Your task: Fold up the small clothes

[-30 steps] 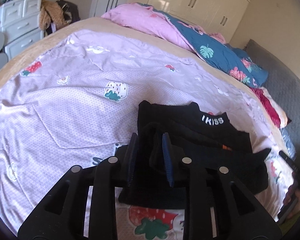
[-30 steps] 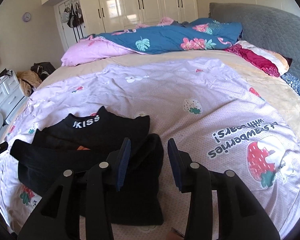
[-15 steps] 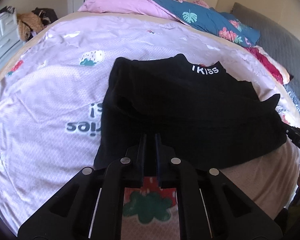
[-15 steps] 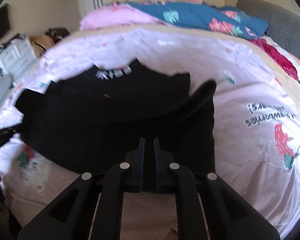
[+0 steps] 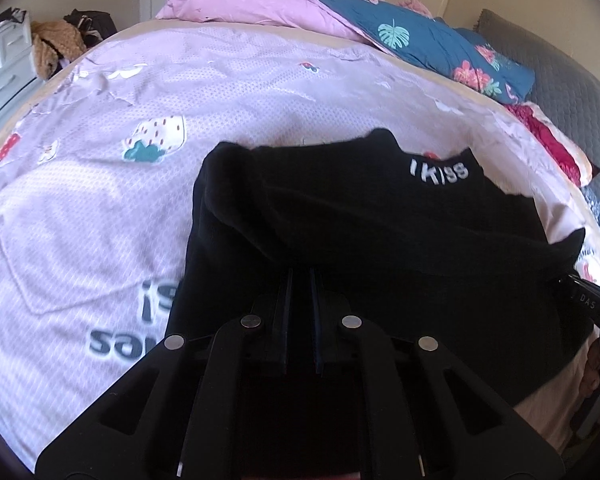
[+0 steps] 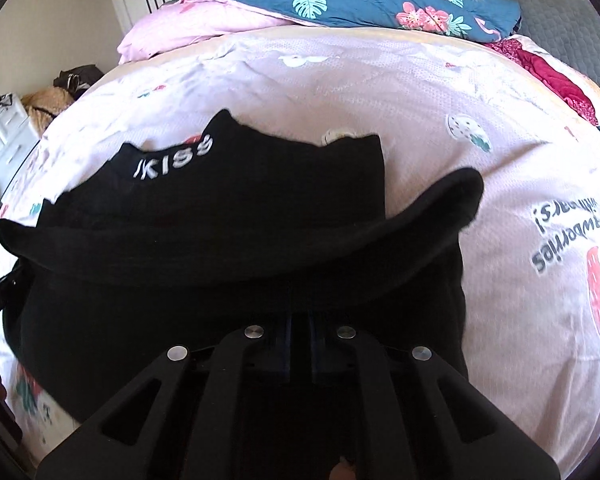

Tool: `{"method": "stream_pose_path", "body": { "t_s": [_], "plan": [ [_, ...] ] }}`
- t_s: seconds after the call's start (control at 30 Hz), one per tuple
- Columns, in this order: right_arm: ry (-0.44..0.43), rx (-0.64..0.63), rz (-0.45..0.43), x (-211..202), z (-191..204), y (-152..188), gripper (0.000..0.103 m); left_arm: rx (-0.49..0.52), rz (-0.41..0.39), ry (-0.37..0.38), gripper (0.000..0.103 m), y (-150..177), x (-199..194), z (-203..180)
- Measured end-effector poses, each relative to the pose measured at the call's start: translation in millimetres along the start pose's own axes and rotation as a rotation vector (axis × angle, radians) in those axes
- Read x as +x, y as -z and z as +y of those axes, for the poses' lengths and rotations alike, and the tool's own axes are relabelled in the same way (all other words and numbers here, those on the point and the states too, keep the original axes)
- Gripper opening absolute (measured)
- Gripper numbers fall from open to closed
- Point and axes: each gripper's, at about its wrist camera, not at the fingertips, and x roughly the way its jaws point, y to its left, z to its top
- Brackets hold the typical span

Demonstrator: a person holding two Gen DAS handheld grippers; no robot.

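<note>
Left: open sheet (image 5: pixel 100 208) runs from the top (image 5: pixel 340 248) out to the bed's left edge, drawers (image 5: pixel 0 68) beyond it. Top sits at the near edge of the bed, on the lilac strawberry sheet, sheet free on three sides. Far side: pink duvet (image 5: pixel 252 4) and blue floral quilt (image 5: pixel 420 40), well apart from the top. Right: grey headboard (image 6: pixel 560 24), open sheet with the strawberry print between.

Hard to read: black on black. Left gripper (image 5: pixel 300 276) fingertips buried in the top's near hem; right gripper (image 6: pixel 300 308) tips hidden under a raised fold. Both jaws closed to a sliver, pinching the black cloth.

Top: black knit, white "KISS" on the collar, one sleeve lying across the body, hem lifted at both grips.
</note>
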Motion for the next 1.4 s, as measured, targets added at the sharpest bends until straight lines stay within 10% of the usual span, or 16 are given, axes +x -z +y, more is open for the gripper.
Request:
{"method": "stream_pose_path", "body": {
  "t_s": [0.37, 0.53, 0.7, 0.8, 0.87, 0.93, 1.0, 1.1, 1.4],
  "plan": [
    [-0.022, 0.091, -0.073, 5, -18, -37, 0.005, -0.038, -0.088, 0.025, 0.004, -32, -3, 14],
    [-0.001, 0.152, -0.128, -15, -49, -37, 0.006, -0.064, -0.115, 0.005, 0.026, -44, -8, 29],
    [0.032, 0.132, -0.102, -18, -63, -37, 0.039, -0.094, -0.074, 0.008, 0.045, -45, 5, 42],
    [0.049, 0.112, -0.085, -13, -64, -38, 0.042, -0.089, -0.043, 0.023, 0.047, -42, 15, 40],
    [0.036, 0.111, -0.062, -5, -64, -39, 0.042, -0.078, -0.040, 0.031, 0.047, -40, 19, 38],
    [0.023, 0.110, -0.041, 2, -65, -35, 0.041, -0.070, -0.042, 0.033, 0.026, -38, 22, 37],
    [0.019, 0.101, -0.037, 6, -64, -34, 0.011, -0.073, -0.054, 0.030, 0.011, -36, 23, 41],
    [0.011, 0.110, -0.053, 2, -64, -33, 0.008, -0.108, -0.063, 0.066, 0.003, -37, 21, 47],
    [-0.056, 0.133, -0.218, -50, -66, -41, 0.007, -0.124, -0.175, 0.120, 0.002, -50, -22, 48]
  ]
}}
